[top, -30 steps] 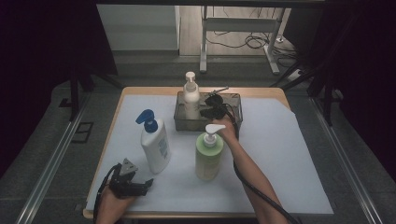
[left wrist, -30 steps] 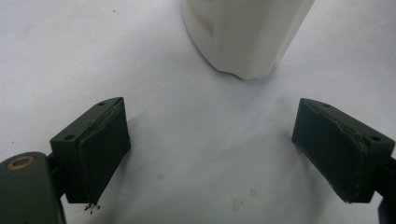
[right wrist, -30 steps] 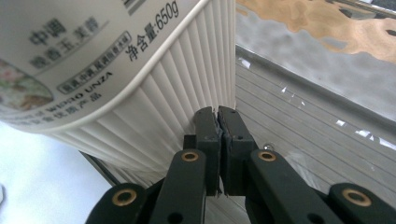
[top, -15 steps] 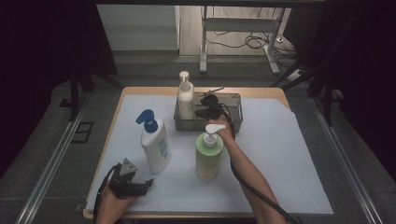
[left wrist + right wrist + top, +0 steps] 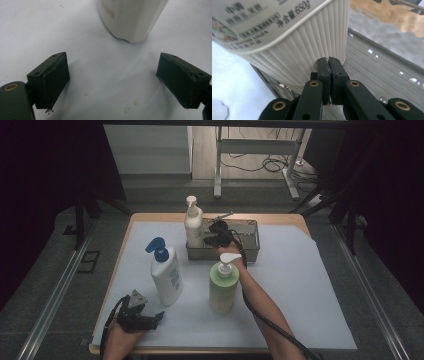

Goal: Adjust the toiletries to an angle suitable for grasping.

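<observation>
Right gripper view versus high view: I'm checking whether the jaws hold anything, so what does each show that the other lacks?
Right gripper view: the right gripper with its jaws shut on nothing, tips against the cream bottle's ribbed side, and the label print. High view: the blue-pump bottle, the green bottle, the left gripper and the whole table. Both: the cream bottle and the metal tray.

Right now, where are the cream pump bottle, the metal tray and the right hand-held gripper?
cream pump bottle (image 5: 193,226): high view, on its body, at the tray's left end.
metal tray (image 5: 250,251): high view, on its near wall.
right hand-held gripper (image 5: 328,62): right gripper view, at its closed tips against the bottle.
</observation>
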